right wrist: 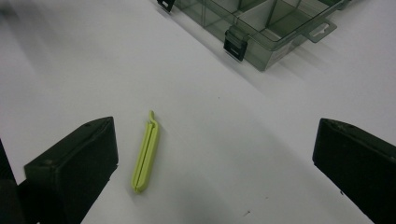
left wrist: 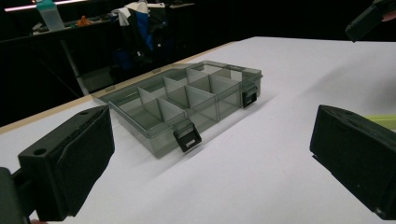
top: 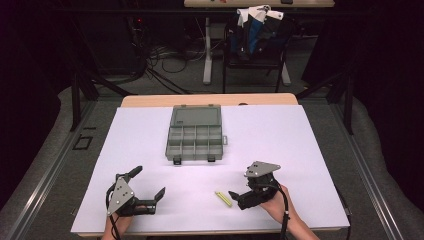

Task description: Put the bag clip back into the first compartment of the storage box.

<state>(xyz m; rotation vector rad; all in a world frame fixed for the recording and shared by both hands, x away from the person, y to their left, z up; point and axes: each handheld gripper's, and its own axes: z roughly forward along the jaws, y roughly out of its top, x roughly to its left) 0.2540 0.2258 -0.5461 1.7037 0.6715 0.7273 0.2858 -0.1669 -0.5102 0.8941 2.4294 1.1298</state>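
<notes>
A slim lime-green plastic bag clip [right wrist: 145, 151] lies flat on the smooth white table surface [top: 300, 140], closed along its length, with a small curled tab at one end. In the high view the clip [top: 223, 198] sits near the front edge of the table, just beside the right gripper [top: 239, 196] and apart from it. In the right gripper view the clip lies between that gripper's two black jaws, closer to the jaw at the left of the picture and not touching it. The right gripper [right wrist: 215, 172] stands wide open and empty; its jaws are blocky, matte black, with soft-looking pads. A grey three-cornered plate tops it.

The left gripper [top: 150, 182] is held low over the front left of the table, also spread wide with nothing between its jaws, and well apart from the clip. Its own view [left wrist: 210, 154] looks across bare white surface towards the organiser box.

The compartment organiser box [top: 195, 135] is translucent smoky-grey hard plastic, rectangular, its lid opened back flat, its tray split by thin dividers into small square cells. Two black latches [left wrist: 187, 136] sit on its front wall and a hang tab juts from one side. No readable writing shows on it.

Open white surface lies all round the box and between both grippers. A pale wooden table edge [top: 210, 99] shows behind the white sheet.
</notes>
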